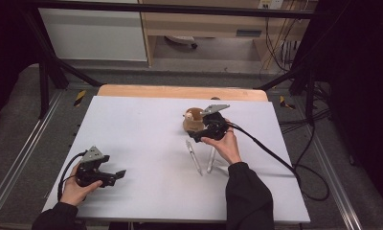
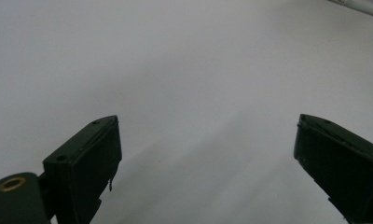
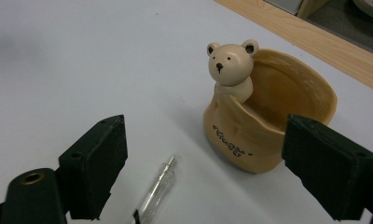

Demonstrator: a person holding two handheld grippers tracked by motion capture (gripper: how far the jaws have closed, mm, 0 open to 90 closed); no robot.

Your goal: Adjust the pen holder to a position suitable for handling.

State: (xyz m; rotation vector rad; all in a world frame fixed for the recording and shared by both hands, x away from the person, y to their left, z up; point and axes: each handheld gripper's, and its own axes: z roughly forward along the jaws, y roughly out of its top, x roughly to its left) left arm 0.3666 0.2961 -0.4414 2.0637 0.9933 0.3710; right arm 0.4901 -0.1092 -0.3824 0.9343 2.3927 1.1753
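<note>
My right gripper (image 1: 195, 136) sits just beside the bear cup (image 1: 193, 120), which stands upright toward the far right of the white table (image 1: 132, 143). In the right gripper view the jaws stand wide apart with nothing between the pads; a clear pen (image 3: 154, 196) lies on the table below them and the bear cup (image 3: 264, 121) stands beyond, close to the right-hand pad. My left gripper (image 1: 114, 176) rests low at the near left corner, well apart from everything, jaws wide open over bare table, holding nothing.

My reading: the work in hand is getting pens into the cup.

Risks from here, as I judge them:
- The cup looks light and top-heavy with that bear head on the rim. A pad brushing its side could tip it or skate it toward the wooden edge.
- The pen is thin, smooth and flat on the table. Closing on it off-centre could roll it away or pinch it at a slant, so it swings when lifted.
- The trailing cable could drag the second pen.

Count: one bear cup, two pens (image 1: 193, 155) lying near each other just in front of the cup, two grippers, one table.
</note>
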